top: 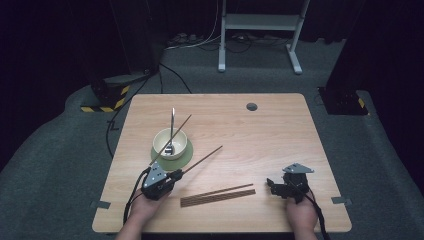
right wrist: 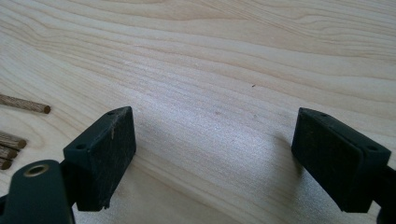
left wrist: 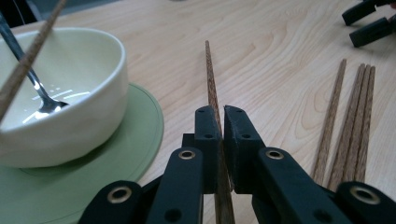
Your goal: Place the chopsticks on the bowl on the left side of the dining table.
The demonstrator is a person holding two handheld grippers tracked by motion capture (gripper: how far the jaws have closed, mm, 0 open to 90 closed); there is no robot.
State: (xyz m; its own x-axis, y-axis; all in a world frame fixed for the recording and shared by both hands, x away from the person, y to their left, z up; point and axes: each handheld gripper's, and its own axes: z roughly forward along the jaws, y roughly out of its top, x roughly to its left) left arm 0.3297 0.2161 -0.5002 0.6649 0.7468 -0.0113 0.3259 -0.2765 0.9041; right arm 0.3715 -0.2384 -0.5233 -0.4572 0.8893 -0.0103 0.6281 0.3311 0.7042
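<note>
My left gripper (top: 178, 174) (left wrist: 222, 116) is near the table's front left, shut on a brown wooden chopstick (top: 202, 159) (left wrist: 212, 86) that points away to the right, past the bowl. A cream bowl (top: 170, 142) (left wrist: 70, 93) stands on a green mat (top: 186, 155) (left wrist: 142, 140) and holds a metal spoon (top: 173, 120) (left wrist: 28, 77) and another chopstick (top: 176, 134) (left wrist: 30, 56) leaning across it. Several loose chopsticks (top: 218, 195) (left wrist: 350, 126) (right wrist: 23, 103) lie side by side near the front edge. My right gripper (top: 273, 186) (right wrist: 212, 140) rests at the front right, open over bare wood.
The wooden table (top: 260, 140) has a round grey cable hole (top: 251, 106) near its far edge. Beyond it are a white frame stand (top: 260, 30), cables on grey carpet and a dark base with yellow-black tape (top: 107, 97).
</note>
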